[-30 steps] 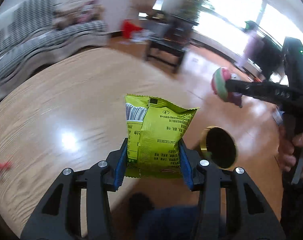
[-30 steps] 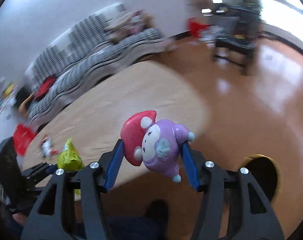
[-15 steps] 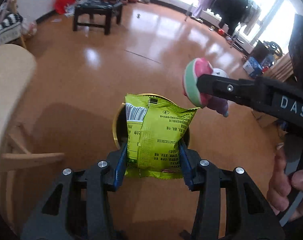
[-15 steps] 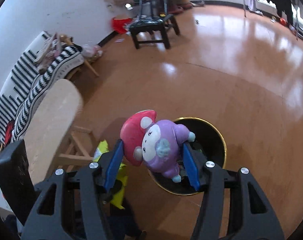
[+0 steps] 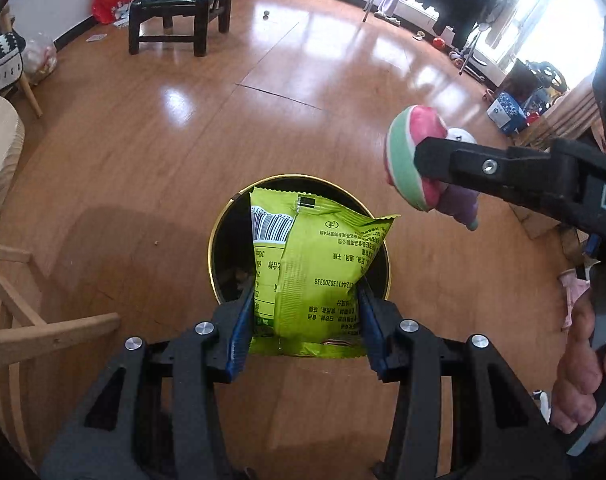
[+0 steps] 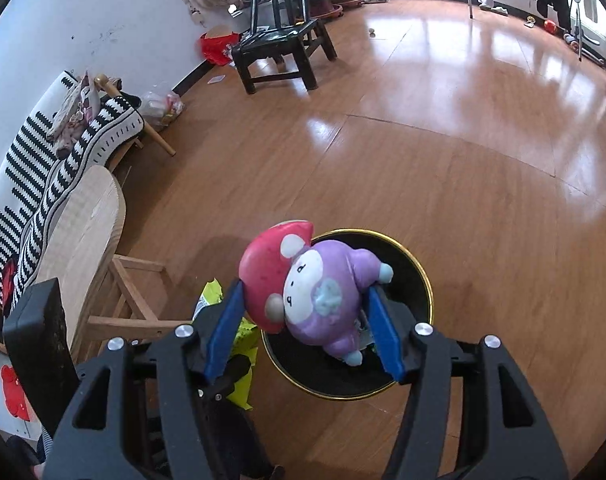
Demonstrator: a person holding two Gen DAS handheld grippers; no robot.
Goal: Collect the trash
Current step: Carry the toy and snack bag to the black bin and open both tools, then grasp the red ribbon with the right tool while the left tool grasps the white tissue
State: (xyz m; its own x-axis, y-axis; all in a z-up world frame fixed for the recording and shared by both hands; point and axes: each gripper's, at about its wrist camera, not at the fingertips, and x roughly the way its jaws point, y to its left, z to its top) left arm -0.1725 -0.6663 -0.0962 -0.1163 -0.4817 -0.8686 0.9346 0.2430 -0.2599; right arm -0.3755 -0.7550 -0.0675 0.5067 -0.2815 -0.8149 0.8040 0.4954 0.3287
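**Kid:** What is your left gripper [image 5: 303,320] holding?

**Helper:** Your left gripper is squeezed tight on a green snack bag [image 5: 311,268]. The blue pads [image 5: 241,332] press both sides of the bag near its bottom. The bag stands up straight, right above the trash bin [image 5: 223,248].

**Kid:** And your right gripper [image 6: 307,320]?

**Helper:** It is closed on a purple toy [image 6: 315,292] with a red mushroom cap. The toy is tipped sideways. You hold it over the near edge of the same bin [image 6: 419,276].

**Kid:** What is the bin like?

**Helper:** It is round and black with a gold rim. It sits on the wood floor [image 6: 423,160], near a light wood table [image 6: 83,232].

**Kid:** Is anything inside?

**Helper:** Some small bits lie at the bottom [image 5: 239,274]. It is too dark to tell what they are. The bag and the toy are both above the bin, not in it.
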